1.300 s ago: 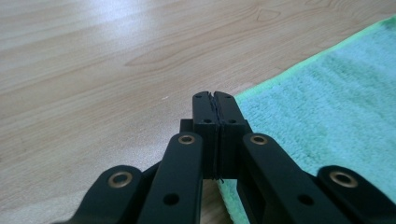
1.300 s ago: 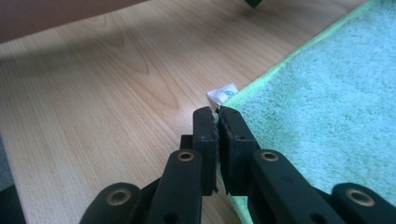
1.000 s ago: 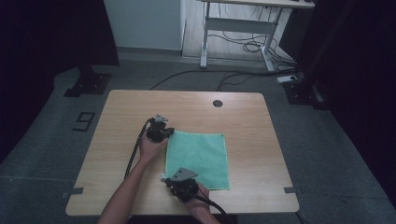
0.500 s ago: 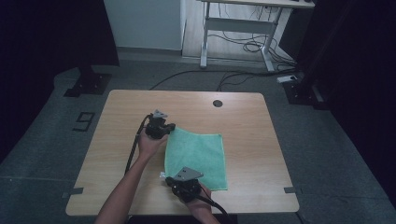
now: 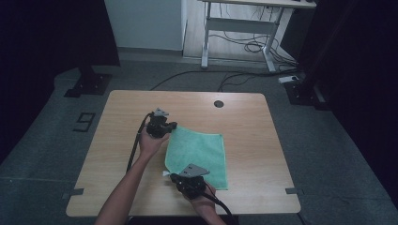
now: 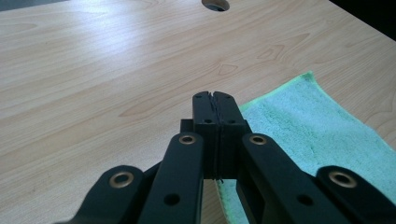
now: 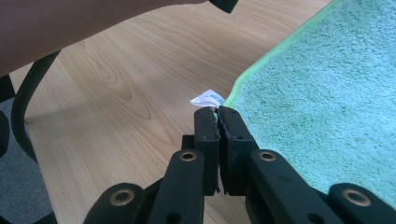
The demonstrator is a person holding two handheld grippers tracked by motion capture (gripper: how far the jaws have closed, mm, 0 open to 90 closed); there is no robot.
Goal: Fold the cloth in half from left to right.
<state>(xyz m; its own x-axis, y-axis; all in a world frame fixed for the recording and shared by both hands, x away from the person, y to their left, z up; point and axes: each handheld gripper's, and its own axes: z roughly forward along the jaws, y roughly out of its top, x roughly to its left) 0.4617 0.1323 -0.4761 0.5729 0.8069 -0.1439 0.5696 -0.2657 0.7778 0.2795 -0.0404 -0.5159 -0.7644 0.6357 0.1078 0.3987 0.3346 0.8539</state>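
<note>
A green cloth (image 5: 199,153) lies mostly flat in the lower middle of the high view, on a pale wooden surface (image 5: 117,140) whose far edge has a small round hole (image 5: 218,103) near the upper centre. The left gripper (image 5: 170,126) sits at the cloth's upper left corner with its jaws pressed together on the edge of the fabric, as the left gripper view shows, where a little green shows under the black jaws. The right gripper (image 5: 174,177) is at the lower left corner — jaws also clamped tight on the cloth's hem, with a small white tag (image 7: 208,98) poking out just beyond the tips.
</note>
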